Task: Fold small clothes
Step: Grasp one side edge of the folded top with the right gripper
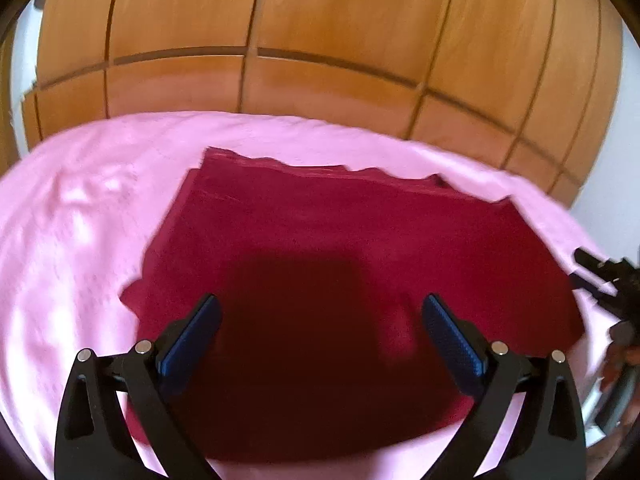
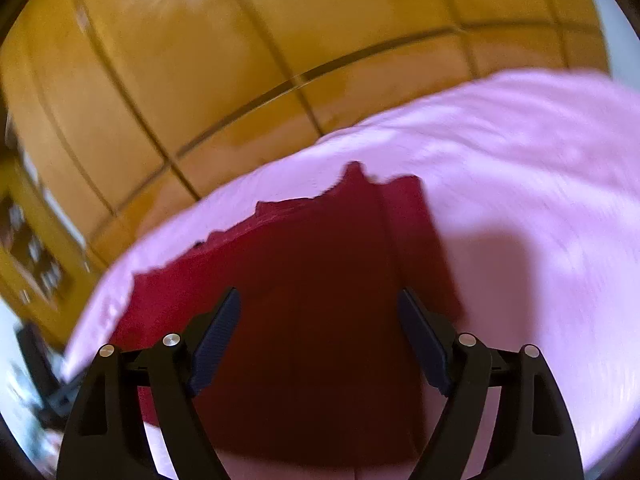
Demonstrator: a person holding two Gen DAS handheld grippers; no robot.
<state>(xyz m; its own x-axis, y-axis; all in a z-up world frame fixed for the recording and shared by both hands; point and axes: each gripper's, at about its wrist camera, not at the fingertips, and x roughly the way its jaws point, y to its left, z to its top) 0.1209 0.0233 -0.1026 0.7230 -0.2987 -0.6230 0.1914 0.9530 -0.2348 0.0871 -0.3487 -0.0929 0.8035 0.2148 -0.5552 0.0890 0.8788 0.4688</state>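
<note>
Where the left wrist view catches the right tongs [image 1: 600, 280] as a dark shape at three o'clock, the right wrist view alone shows a shelf unit [image 2: 28, 240] at nine o'clock. One dark red cloth [image 1: 320, 248] lies folded flat on one pink bedspread [image 1: 72, 240], before a wooden wardrobe [image 1: 320, 20]. Left tongs [image 1: 320, 320] hover spread above it, pinching nothing; the right likewise spread.

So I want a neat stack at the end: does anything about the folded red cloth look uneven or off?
Mostly tidy: the red cloth lies flat on the pink cover. Its far edge is ragged, the layers stepping unevenly instead of lining up, and a corner pokes out on the left. Nothing looks torn.
</note>
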